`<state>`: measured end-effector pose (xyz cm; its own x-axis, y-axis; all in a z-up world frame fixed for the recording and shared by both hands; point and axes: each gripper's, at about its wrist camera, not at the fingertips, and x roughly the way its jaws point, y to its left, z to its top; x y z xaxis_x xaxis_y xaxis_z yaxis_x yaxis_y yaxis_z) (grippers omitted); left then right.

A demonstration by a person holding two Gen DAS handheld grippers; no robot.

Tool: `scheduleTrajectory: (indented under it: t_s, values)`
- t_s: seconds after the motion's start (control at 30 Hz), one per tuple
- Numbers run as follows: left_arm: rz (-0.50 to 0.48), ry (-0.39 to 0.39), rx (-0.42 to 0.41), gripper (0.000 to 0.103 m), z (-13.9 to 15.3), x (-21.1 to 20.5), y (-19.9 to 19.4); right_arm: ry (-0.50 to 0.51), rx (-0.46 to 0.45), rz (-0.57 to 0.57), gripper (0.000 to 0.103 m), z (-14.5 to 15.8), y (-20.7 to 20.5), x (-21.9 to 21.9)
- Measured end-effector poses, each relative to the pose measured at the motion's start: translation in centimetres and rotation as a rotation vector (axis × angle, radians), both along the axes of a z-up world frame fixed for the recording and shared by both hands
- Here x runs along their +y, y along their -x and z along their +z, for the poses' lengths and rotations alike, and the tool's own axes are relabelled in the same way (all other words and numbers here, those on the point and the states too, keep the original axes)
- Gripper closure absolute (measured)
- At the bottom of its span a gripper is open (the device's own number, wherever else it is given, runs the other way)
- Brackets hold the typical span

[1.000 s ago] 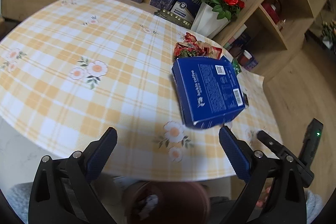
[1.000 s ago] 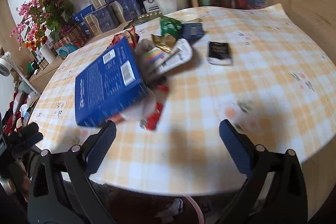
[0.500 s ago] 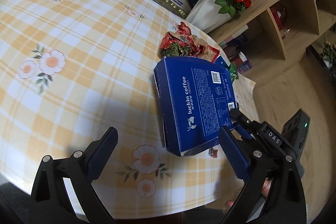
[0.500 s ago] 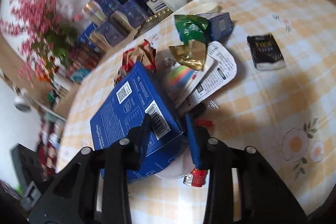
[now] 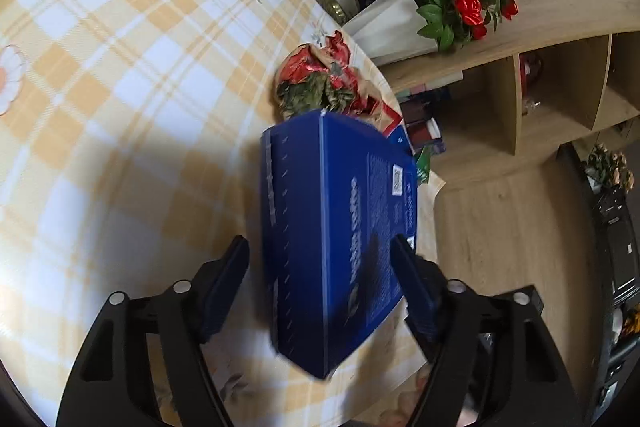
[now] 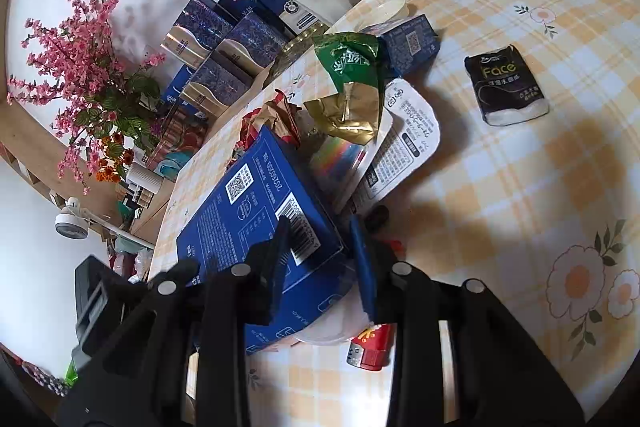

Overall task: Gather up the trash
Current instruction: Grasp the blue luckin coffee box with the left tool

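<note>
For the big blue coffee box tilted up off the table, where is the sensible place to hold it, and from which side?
Across its thin depth at a corner or edge, from the near table edge. The blue box is too broad across its face. The right gripper already pinches the barcode corner that way; the left gripper, whose jaws have just been closing, straddles the lower end, pads not clearly pressing.

Box (image 6: 256,211) lies left of tissue pack (image 6: 506,85).
</note>
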<state>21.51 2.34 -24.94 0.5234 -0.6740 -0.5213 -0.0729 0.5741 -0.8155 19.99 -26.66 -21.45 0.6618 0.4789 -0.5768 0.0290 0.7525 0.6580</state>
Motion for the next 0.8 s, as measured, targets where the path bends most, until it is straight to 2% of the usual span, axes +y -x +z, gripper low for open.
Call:
scheduleTrajectory:
  t_s: [0.17, 0.33, 0.43, 0.57, 0.67, 0.8]
  values:
    - [-0.034, -0.009, 0.012, 0.035, -0.5, -1.4, -1.4, -0.011, -0.002, 0.002, 0.07, -0.1, -0.1, -0.1]
    - [-0.061, 0.017, 0.022, 0.046, -0.3, -1.0, -1.3, -0.003, 0.02, -0.004, 0.07, 0.2, -0.2, -0.3]
    - [-0.062, 0.028, 0.079, 0.053, 0.7, 0.1, -0.6, 0.05, 0.023, 0.002, 0.068, 1.2, -0.3, -0.1]
    - [-0.048, -0.028, -0.029, 0.062, 5.0, 1.6, 1.4, 0.094, -0.04, 0.001, 0.055, 3.2, 0.0, -0.9]
    - [-0.029, -0.062, -0.118, 0.062, 8.2, 3.0, 2.7, 0.145, -0.081, 0.021, 0.054, 4.8, -0.3, -0.9]
    - [0.039, -0.042, -0.199, 0.063, 11.2, 6.0, 4.3, 0.203, -0.118, 0.065, 0.053, 6.5, -1.3, -0.3]
